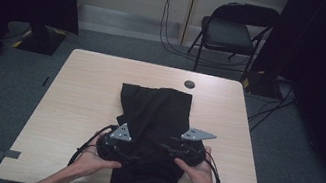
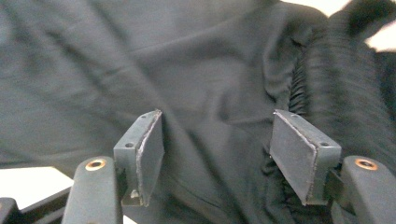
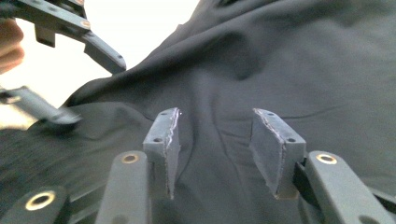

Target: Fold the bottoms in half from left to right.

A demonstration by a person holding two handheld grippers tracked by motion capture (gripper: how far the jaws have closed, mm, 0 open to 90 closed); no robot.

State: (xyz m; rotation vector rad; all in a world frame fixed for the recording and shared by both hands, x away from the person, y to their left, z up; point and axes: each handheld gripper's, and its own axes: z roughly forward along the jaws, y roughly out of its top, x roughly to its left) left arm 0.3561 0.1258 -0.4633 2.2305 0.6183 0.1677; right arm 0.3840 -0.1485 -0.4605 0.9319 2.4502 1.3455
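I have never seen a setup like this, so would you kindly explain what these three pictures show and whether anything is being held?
A person at a wooden table holds a hand-operated claw in each hand. The high view looks down from above: the left claw and right claw sit over a black garment that hangs over the near edge. The other two pictures come from cameras riding on each claw, looking along its two jaws. In both, the jaws stand apart with the cloth behind them, not pinched, so nothing is held. A small dark disc lies near the far edge.
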